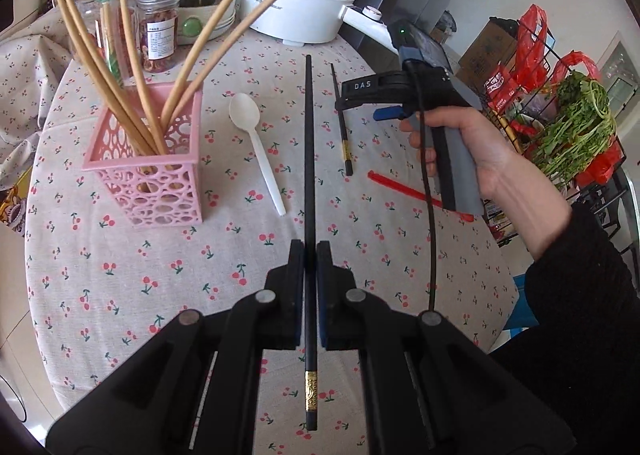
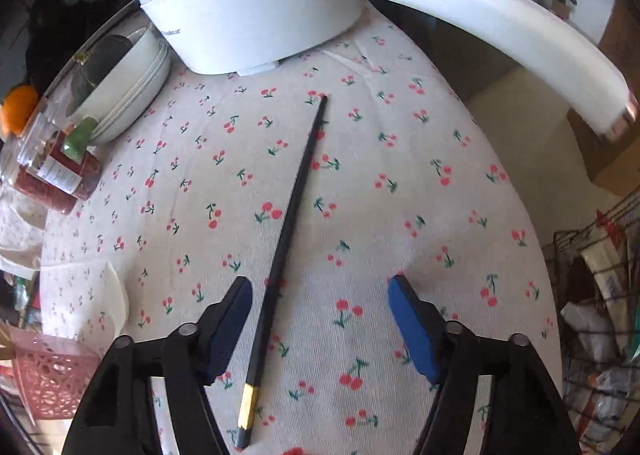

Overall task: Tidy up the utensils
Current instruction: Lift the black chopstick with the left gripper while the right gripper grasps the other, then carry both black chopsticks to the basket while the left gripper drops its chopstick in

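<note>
Left wrist view shows the left gripper (image 1: 310, 255) with its jaws clamped on a black chopstick (image 1: 308, 159), held above the counter (image 1: 120, 275) near the pink basket (image 1: 148, 159) of wooden chopsticks (image 1: 100, 67). Right wrist view shows the right gripper (image 2: 320, 291) with jaws apart over a second black chopstick (image 2: 288, 231), which lies flat on the cherry cloth between them, untouched. A white spoon (image 1: 256, 135) lies beside the basket.

Bright, even daylight over the surface (image 1: 160, 275), shadows soft and faint; fisheye bending curves both views' edges, dark corners, slight blur toward the rims
</note>
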`<state>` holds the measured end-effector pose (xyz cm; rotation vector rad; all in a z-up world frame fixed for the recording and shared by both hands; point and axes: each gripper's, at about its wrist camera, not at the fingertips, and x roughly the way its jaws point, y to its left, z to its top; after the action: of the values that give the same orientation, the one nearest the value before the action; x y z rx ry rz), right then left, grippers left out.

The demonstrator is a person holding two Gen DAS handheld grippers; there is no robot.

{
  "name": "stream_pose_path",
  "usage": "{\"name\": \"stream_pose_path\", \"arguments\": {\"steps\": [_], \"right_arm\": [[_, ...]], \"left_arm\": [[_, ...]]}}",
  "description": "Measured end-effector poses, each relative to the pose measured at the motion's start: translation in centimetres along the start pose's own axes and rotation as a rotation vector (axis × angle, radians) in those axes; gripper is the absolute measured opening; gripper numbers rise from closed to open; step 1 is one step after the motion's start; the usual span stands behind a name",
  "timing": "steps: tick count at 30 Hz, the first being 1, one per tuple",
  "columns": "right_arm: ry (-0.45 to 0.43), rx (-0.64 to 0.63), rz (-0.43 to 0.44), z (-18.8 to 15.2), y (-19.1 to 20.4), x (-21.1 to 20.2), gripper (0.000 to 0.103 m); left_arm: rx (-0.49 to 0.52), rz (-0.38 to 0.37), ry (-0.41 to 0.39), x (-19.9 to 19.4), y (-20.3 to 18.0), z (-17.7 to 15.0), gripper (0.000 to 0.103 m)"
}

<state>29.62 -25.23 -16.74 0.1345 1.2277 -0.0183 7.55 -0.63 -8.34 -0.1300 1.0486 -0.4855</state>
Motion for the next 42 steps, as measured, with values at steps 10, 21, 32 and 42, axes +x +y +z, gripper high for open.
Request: {"name": "stream_pose_path", "arguments": {"steps": [10, 21, 32, 42], "right_arm": [[0.024, -0.092, -0.088, 1.1, 3.7, 1.1, 0.009], [-0.158, -0.04, 0.081, -3.1, 2.5, -5.5, 0.006], [-0.38, -0.026, 0.187, -8.1, 3.7, -15.6, 0.006], [-0.542, -0.079, 0.265, -12.0, 5.2, -21.4, 0.006]], "left_arm": [[-0.021, 0.014, -0.012, -0.7, 1.5, -0.1, 0.007], [-0.024, -0.003, -0.115, -4.3, 1.6, -0.2, 0.007], [-0.054, -0.024, -0.346, -9.2, 2.4, 0.8, 0.007], [-0.135, 0.065, -0.722, -10.7, 5.1, 2.4, 0.007]]}}
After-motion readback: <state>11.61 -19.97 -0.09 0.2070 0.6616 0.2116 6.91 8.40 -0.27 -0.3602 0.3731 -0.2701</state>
